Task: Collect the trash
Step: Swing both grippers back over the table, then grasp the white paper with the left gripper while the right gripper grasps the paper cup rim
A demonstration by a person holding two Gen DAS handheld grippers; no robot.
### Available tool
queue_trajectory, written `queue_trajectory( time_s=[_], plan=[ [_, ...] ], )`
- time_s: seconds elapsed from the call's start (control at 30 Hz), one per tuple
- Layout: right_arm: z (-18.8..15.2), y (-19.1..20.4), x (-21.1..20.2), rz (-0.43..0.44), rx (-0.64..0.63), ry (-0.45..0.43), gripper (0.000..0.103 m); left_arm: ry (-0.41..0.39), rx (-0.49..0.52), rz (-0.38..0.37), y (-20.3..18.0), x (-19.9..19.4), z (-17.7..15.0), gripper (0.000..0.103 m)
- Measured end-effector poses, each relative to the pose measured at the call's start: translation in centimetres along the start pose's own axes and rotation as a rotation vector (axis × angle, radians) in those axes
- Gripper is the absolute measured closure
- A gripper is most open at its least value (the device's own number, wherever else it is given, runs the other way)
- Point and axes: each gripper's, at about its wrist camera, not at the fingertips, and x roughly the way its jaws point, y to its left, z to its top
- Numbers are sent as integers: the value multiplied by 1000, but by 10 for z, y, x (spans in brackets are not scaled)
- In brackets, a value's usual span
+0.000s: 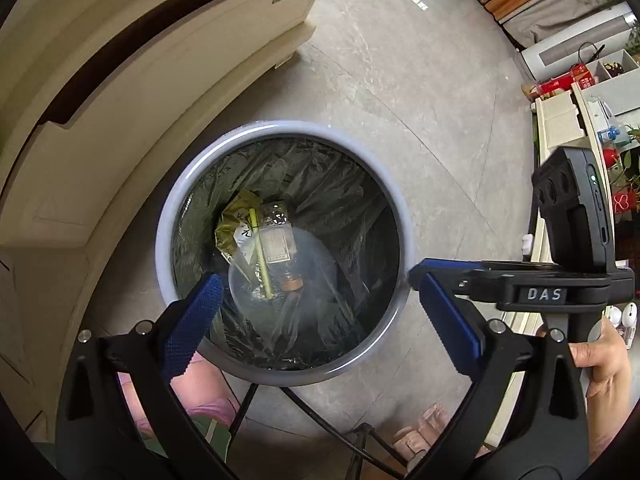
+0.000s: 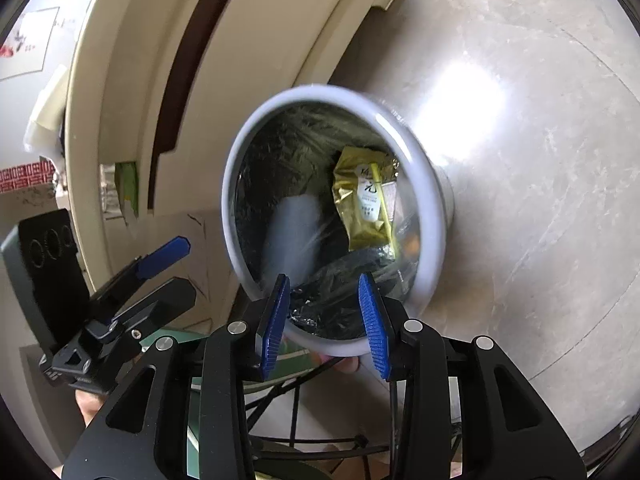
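Left gripper wide, empty, over lined trash bin at frame centre | clear cup lies inside, straw running top-to-bottom | right gripper part-open, empty, at bin's lower rim

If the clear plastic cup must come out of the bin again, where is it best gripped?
Probably at its rim, coming straight down from above. The clear plastic cup lies deep in the lined trash bin, its wide mouth turned upward and a yellow straw inside; the bin's walls block any approach from the side.
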Motion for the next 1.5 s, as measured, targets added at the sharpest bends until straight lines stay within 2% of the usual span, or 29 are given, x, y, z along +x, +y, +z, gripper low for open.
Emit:
queue_trajectory(
  time_s=[0.27, 0.4, 0.43, 0.53, 0.7, 0.8, 0.87, 0.97, 1.03, 1.1, 1.17, 1.37, 1.5],
  plan=[
    [-6, -5, -18, -1, 7, -30, 65, -8, -6, -19, -4, -8, -1, 7],
    [-6, 3, -26, 7, 5, -54, 65, -39, -14, -39, -5, -25, 0, 7],
    [-5, 6, -32, 13, -4, -65, 64, -54, -11, -48, -6, -33, 2, 7],
    [0, 22, -48, 25, -36, -102, 52, -115, 0, -57, -11, -66, 8, 7],
    [17, 86, -81, 66, -157, -184, 34, -278, 3, -43, 2, -151, 20, 7],
    [31, 140, -93, 110, -248, -219, 29, -382, -25, 15, 30, -210, 27, 7],
    [42, 177, -97, 148, -298, -230, 29, -432, -41, 72, 52, -241, 32, 7],
    [61, 234, -96, 203, -358, -233, 28, -463, -78, 157, 88, -272, 41, 7],
    [72, 271, -89, 203, -396, -236, 28, -455, -99, 191, 108, -280, 49, 7],
    [85, 305, -79, 182, -426, -238, 20, -442, -90, 241, 126, -279, 56, 7],
    [95, 332, -69, 163, -450, -234, 20, -419, -88, 284, 142, -273, 65, 7],
    [122, 393, -23, 63, -504, -211, 20, -368, -94, 288, 178, -251, 89, 7],
    [133, 413, 1, -88, -559, -239, 22, -363, -76, 324, 187, -244, 102, 7]
  ],
)
